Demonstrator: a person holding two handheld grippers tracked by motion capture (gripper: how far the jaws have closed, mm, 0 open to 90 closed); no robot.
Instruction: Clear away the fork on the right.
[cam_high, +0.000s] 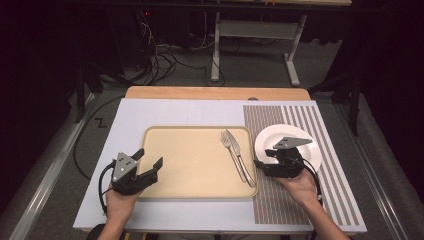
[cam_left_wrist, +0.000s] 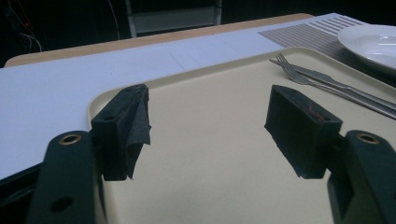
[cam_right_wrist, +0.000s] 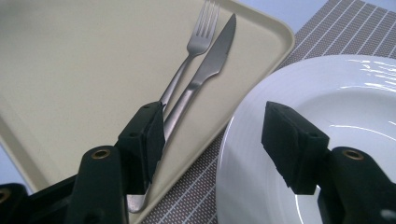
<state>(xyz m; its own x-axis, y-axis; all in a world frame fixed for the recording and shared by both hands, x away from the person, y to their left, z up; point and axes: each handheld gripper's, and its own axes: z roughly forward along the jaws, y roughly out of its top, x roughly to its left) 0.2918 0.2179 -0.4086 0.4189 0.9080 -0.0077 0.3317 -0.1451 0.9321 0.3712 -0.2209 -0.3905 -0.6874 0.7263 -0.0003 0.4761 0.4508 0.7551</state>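
Dark floor and cables surround a white-topped table (cam_high: 175, 112). Fork (cam_right_wrist: 198, 42) and knife (cam_right_wrist: 212, 60) lie together on the beige tray (cam_high: 192, 165), freeing the right gripper (cam_right_wrist: 212, 140), jaws wide, to straddle the plate's (cam_right_wrist: 336, 116) near rim; the left gripper (cam_left_wrist: 208, 126) waits agape over the tray's corner.

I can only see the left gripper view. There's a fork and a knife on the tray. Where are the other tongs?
Observer: The right tongs hang over the gap between the tray and the white plate, at the plate's near left rim.
Operator: Did they grab something?
Observer: No. They are open. One jaw is over the knife handle, the other over the plate, and nothing is pinched.
Operator: Is there food on the plate?
Observer: None that I can see. In the high view the part not covered by the tongs is bare white.
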